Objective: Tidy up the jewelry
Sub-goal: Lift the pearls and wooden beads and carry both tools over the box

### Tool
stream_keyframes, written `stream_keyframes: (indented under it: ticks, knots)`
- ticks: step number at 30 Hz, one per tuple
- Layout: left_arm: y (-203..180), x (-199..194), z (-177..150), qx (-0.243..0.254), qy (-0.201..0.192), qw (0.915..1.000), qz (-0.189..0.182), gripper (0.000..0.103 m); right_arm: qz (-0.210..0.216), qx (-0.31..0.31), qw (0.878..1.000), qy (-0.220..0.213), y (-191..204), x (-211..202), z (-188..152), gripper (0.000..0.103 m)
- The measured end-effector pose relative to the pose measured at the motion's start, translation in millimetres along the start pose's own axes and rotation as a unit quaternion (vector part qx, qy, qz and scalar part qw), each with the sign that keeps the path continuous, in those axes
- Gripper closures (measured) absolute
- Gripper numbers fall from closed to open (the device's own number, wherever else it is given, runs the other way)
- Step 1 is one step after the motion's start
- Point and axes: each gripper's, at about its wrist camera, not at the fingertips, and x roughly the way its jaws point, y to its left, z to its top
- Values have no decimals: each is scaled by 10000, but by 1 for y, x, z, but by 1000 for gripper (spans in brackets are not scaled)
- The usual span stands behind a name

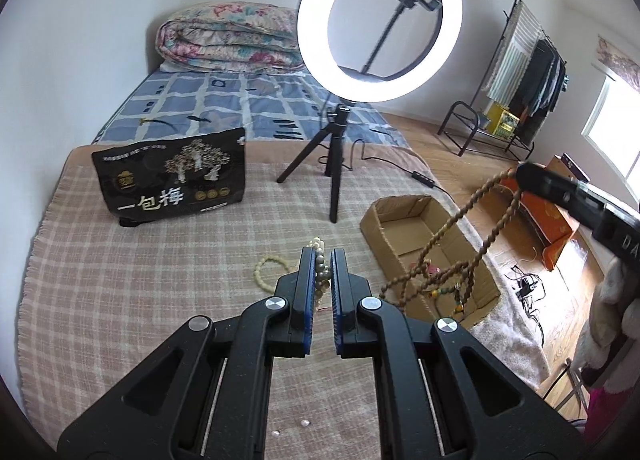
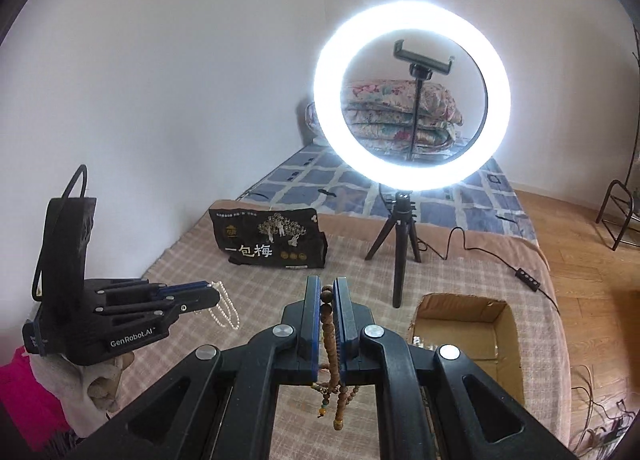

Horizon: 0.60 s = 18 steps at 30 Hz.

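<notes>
Now the left hand-held gripper point(image 1: 322, 260) is closed on a string of pale pearls point(image 1: 320, 272), which hangs from its tips above the checked blanket point(image 1: 160, 280) on the bed. The right hand-held gripper point(image 2: 328, 292) is closed on a long necklace of brown wooden beads point(image 2: 330, 336), and its loops hang in the air over the cardboard box point(image 1: 404, 220), seen from the left side. So two pieces are lifted, but I judge neither is put away yet.

Left of the box, a small pale bead bracelet point(image 1: 272, 272) lies on the blanket, and it seems to wait for its turn. Something colourful lies inside the box already; what it is, I cannot tell.

Behind the box stands a ring light on a tripod point(image 1: 334, 164), with its cable running close by the box. The box sits near the bed edge, with floor beyond. Above the box the room is open.
</notes>
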Motion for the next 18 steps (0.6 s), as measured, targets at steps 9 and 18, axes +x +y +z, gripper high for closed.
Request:
stream_keyframes:
  ticks: [9,18]
  knots:
    - [-59,8,6,436,-23,9983,-381,98,-458,106,9985,-289,-51,-42,18,99]
    - [-111,47,17,826,131,9950,-544,98,-870,82,9959,-214,-100,-52,22,99]
